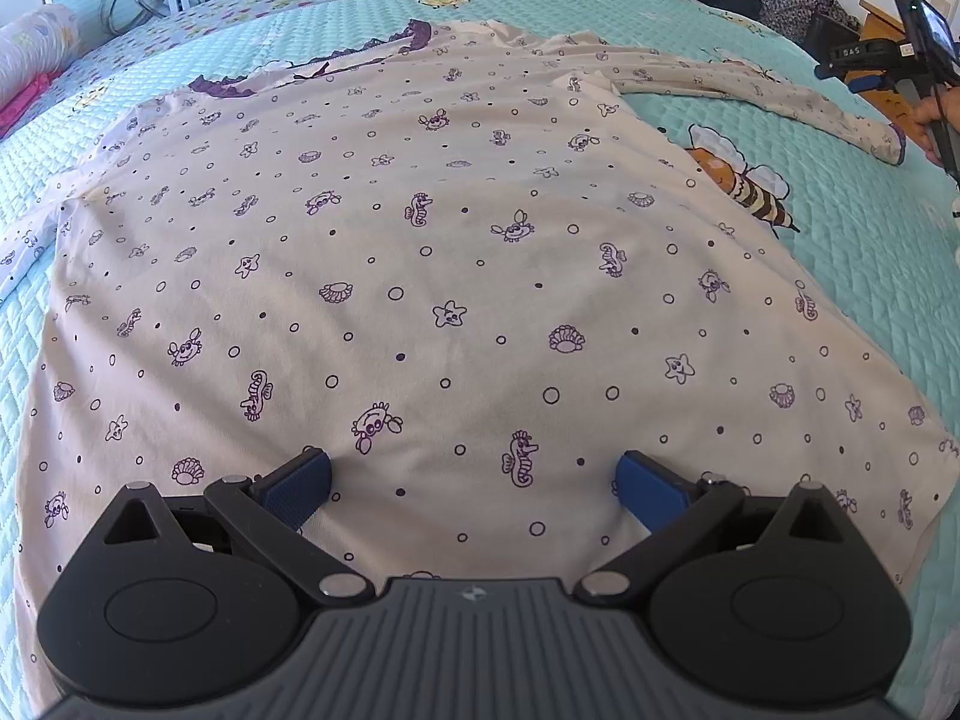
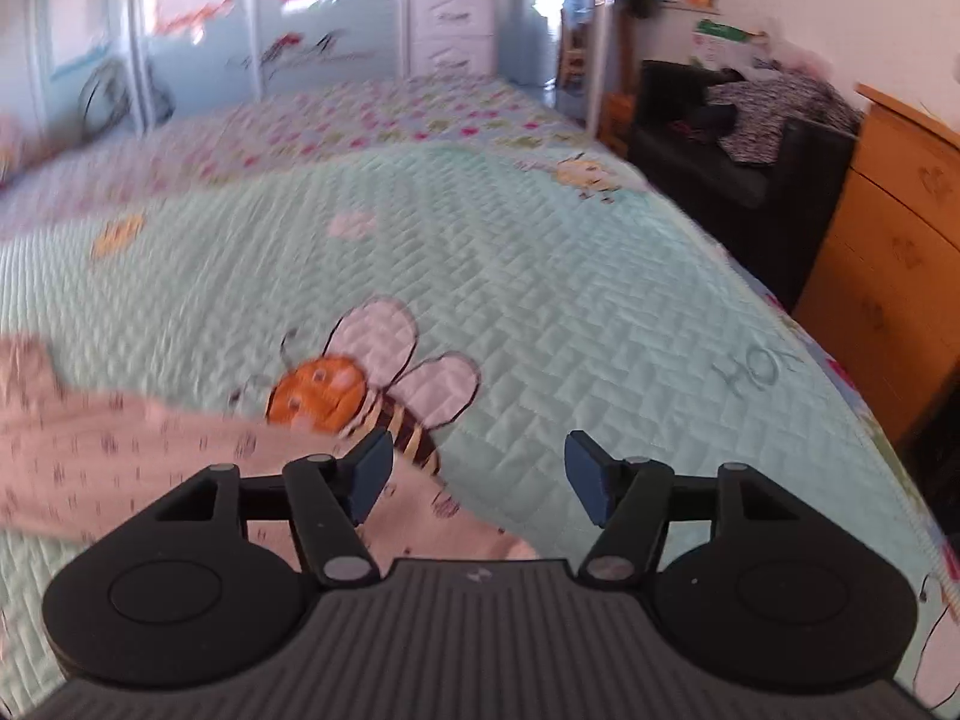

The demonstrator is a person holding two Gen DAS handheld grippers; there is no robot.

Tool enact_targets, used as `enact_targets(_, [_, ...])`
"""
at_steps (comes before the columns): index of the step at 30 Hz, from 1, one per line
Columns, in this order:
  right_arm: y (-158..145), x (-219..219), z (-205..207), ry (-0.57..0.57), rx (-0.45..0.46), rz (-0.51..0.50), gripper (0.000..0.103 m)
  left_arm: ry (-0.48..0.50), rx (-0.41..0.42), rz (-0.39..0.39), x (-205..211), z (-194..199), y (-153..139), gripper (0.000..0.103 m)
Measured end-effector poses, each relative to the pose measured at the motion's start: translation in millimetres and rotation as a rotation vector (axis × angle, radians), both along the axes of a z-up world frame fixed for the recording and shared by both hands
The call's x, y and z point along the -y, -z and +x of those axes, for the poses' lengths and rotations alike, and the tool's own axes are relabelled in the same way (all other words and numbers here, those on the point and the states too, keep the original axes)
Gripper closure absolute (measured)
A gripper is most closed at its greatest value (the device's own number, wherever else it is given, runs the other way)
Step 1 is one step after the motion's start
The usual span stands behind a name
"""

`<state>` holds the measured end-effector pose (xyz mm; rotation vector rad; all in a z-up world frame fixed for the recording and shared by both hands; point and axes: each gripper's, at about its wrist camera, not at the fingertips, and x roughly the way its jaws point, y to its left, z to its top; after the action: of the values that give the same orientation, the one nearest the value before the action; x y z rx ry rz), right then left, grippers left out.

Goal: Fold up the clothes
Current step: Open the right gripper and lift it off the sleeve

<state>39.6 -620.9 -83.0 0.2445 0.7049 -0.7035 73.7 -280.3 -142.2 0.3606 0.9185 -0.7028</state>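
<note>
Pyjama top (image 1: 420, 252) lies spread flat on the quilted bedspread (image 1: 840, 240), one sleeve (image 2: 150, 444) extended sideways. Left gripper (image 1: 474, 489) jaws stand apart over the fabric, gripping nothing. Right gripper (image 2: 477, 474) jaws stand apart above the sleeve end, holding nothing.

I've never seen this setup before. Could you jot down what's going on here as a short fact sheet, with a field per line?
place: bed with a teal quilt
garment: pale nightshirt with purple sea-creature print, spread flat
collar: purple lace trim, at the far end
sleeve: stretched out to the side over the quilt
quilt picture: bee beside the sleeve
left gripper: open, over the shirt's near hem
right gripper: open, holding nothing, near the sleeve end
folding: not yet begun
</note>
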Motion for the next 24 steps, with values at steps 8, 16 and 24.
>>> enact_targets(8, [33, 34, 21, 0.026, -0.096, 0.121, 0.029, 0.007, -0.004, -0.002, -1, 1, 0, 0.000])
enact_targets(16, [-2, 25, -14, -0.053, -0.069, 0.096, 0.020, 0.010, 0.000, -0.007, -2, 1, 0, 0.000])
enact_targets(24, [-1, 31, -29, -0.086, -0.200, 0.166, 0.018, 0.006, 0.002, -0.009, -1, 1, 0, 0.000])
